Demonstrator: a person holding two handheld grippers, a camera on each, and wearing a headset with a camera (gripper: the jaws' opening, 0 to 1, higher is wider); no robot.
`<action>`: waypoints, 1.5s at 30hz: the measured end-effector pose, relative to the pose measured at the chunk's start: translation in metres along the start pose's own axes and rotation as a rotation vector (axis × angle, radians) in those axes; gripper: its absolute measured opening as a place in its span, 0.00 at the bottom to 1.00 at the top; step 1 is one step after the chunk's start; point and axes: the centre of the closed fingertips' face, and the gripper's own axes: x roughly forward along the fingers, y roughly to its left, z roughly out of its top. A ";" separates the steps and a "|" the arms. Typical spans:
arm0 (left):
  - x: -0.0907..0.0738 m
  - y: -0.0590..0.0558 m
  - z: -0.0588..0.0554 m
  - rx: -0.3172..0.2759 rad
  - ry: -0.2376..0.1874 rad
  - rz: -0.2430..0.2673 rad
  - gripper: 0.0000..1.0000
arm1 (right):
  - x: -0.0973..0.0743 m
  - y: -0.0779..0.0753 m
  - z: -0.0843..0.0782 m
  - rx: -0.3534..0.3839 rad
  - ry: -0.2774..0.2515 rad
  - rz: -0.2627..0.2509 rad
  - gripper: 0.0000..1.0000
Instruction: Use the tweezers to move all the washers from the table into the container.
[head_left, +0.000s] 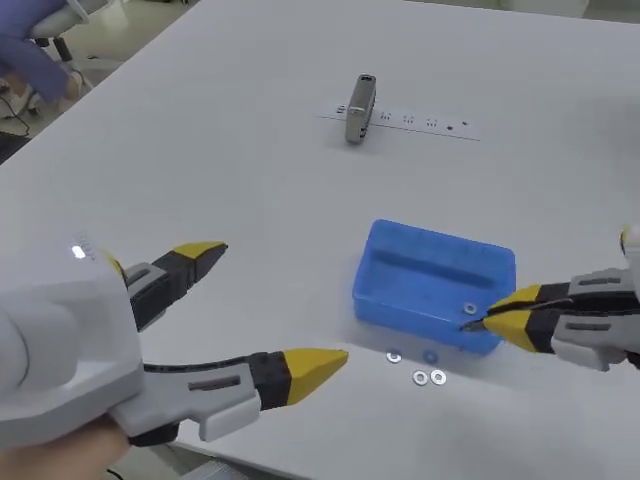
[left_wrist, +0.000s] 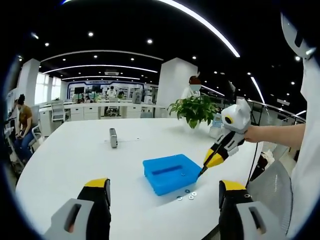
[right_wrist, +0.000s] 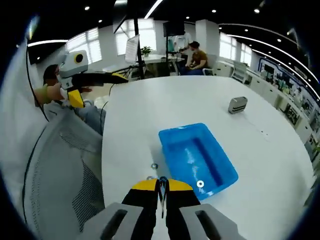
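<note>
Right gripper (head_left: 510, 318), clenched on tweezers (head_left: 475, 323), tip over the near wall of the blue container (head_left: 400, 290): one washer (head_left: 470, 309) deposited just ahead of the tip, at least three washers (head_left: 420, 377) outstanding on the table (head_left: 250, 150) just beside it; left gripper (head_left: 275, 303) spread, empty, well apart.
</note>
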 end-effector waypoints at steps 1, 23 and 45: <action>0.000 -0.001 -0.001 -0.002 0.003 -0.004 0.91 | 0.004 0.003 -0.006 -0.033 0.045 0.014 0.01; 0.000 -0.008 -0.006 0.014 0.034 -0.025 0.90 | 0.035 0.012 -0.025 0.029 -0.033 -0.003 0.03; -0.001 -0.006 -0.011 0.002 0.043 -0.029 0.88 | 0.035 0.018 -0.027 -0.127 0.065 -0.004 0.00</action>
